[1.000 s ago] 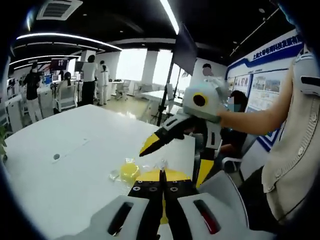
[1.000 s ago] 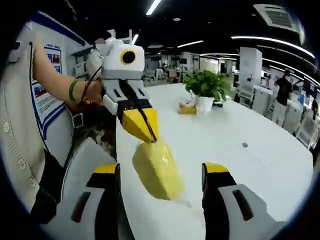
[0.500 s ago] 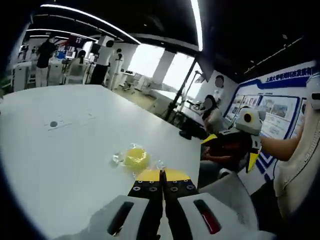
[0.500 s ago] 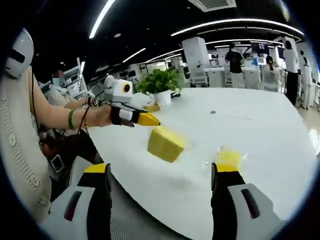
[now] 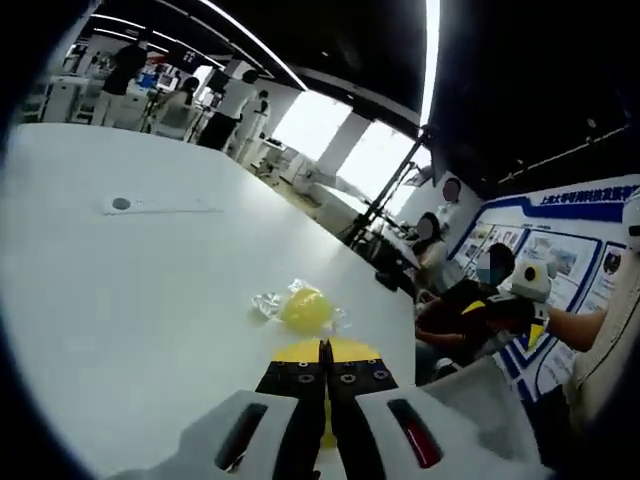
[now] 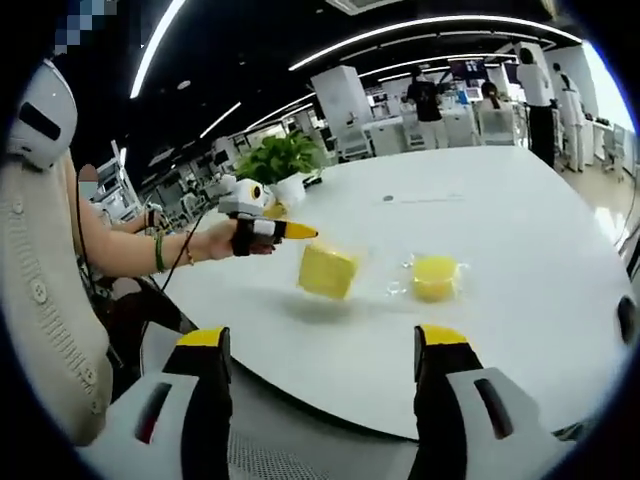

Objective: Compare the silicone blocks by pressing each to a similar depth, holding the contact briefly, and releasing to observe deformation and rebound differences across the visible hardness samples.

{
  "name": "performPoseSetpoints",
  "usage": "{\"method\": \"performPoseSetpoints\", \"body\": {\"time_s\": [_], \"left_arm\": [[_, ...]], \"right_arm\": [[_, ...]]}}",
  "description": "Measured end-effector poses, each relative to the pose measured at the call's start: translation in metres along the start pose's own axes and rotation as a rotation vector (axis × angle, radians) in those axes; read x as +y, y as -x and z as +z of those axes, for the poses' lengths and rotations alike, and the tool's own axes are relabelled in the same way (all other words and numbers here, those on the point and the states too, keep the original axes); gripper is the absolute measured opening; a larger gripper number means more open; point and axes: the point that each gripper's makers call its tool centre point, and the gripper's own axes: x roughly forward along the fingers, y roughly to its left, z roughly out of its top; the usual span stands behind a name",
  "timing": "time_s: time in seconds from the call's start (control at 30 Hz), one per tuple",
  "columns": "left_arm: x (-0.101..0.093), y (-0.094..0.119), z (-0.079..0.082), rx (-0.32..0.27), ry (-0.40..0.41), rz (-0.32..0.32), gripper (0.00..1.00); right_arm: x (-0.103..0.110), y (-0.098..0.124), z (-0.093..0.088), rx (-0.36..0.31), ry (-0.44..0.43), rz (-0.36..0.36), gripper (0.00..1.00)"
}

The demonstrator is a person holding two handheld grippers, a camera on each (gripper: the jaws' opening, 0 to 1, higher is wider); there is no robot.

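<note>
— What's the setting?

— An open office with ceiling strip lights; a large white round table (image 6: 560, 290) spans the middle of the right gripper view, and a green potted plant (image 6: 279, 160) stands on it at upper left of centre.

— Where are the silicone samples?

— In the right gripper view a yellow rectangular silicone block in clear wrap (image 6: 326, 270) hangs at centre, just above the table, pinched at its upper left edge by the left gripper (image 6: 296, 232), whose yellow jaws are closed on the wrap. A round yellow silicone block in clear wrap (image 6: 435, 277) lies on the table just right of it; in the left gripper view it sits at centre (image 5: 305, 308).

— And the right gripper?

— The right gripper (image 6: 322, 345) has its jaws spread wide apart at the bottom, holding nothing.
</note>
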Motion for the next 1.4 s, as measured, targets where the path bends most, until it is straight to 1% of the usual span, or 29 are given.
{"method": "performPoseSetpoints", "body": {"time_s": [0.03,0.07,0.1,0.13,0.17,0.23,0.3,0.33,0.37,0.4,0.43,0.6,0.67,0.8,0.93,1.0,1.07,1.17,1.23,1.4], "left_arm": [[0.008,-0.001,0.001,-0.004,0.000,0.012,0.00],[0.008,-0.003,0.000,-0.001,0.003,0.015,0.00],[0.012,-0.004,-0.001,-0.001,0.006,0.020,0.00],[0.022,-0.005,0.000,-0.001,0.012,0.026,0.00],[0.027,-0.006,-0.001,0.004,0.008,0.029,0.00],[0.043,-0.008,-0.002,0.009,0.021,0.046,0.00],[0.055,-0.011,-0.005,0.020,0.019,0.059,0.00],[0.065,-0.013,-0.007,0.028,0.016,0.073,0.00],[0.067,-0.013,-0.008,0.031,0.017,0.075,0.00],[0.075,-0.015,-0.010,0.033,0.028,0.080,0.00],[0.079,-0.016,-0.012,0.036,0.032,0.088,0.00],[0.100,-0.018,-0.023,0.075,0.021,0.119,0.00],[0.104,-0.017,-0.024,0.084,0.020,0.124,0.00],[0.116,-0.011,-0.023,0.077,0.022,0.151,0.00],[0.124,-0.006,-0.027,0.097,0.016,0.166,0.00],[0.128,-0.003,-0.027,0.092,0.015,0.174,0.00],[0.130,-0.003,-0.028,0.095,0.016,0.174,0.00],[0.134,-0.004,-0.034,0.116,0.008,0.179,0.00],[0.136,-0.002,-0.034,0.103,0.024,0.175,0.00],[0.136,-0.001,-0.034,0.103,0.019,0.178,0.00]], "right_arm": [[0.000,0.001,-0.001,0.004,-0.001,-0.003,0.69],[0.001,0.002,-0.002,0.008,0.000,-0.006,0.69],[0.001,0.002,-0.003,0.009,0.001,-0.009,0.69],[0.001,0.003,-0.005,0.015,-0.001,-0.012,0.69],[0.001,0.004,-0.006,0.020,-0.004,-0.015,0.69],[0.000,0.006,-0.008,0.021,-0.010,-0.020,0.69],[-0.002,0.007,-0.010,0.024,-0.023,-0.028,0.69],[-0.003,0.008,-0.011,0.028,-0.025,-0.030,0.68],[-0.004,0.008,-0.013,0.034,-0.029,-0.035,0.68],[-0.004,0.009,-0.014,0.037,-0.030,-0.036,0.68],[-0.004,0.009,-0.015,0.039,-0.029,-0.037,0.68],[-0.005,0.010,-0.017,0.045,-0.039,-0.043,0.67],[-0.006,0.010,-0.017,0.046,-0.043,-0.045,0.67],[-0.008,0.008,-0.016,0.046,-0.048,-0.046,0.67],[-0.008,0.006,-0.016,0.045,-0.051,-0.038,0.66],[-0.008,0.004,-0.016,0.049,-0.052,-0.036,0.66],[-0.006,0.003,-0.017,0.053,-0.057,-0.025,0.65],[-0.005,0.000,-0.017,0.053,-0.057,-0.018,0.65],[-0.004,-0.001,-0.017,0.052,-0.058,-0.015,0.65],[-0.003,-0.002,-0.016,0.053,-0.056,-0.010,0.64]]}}
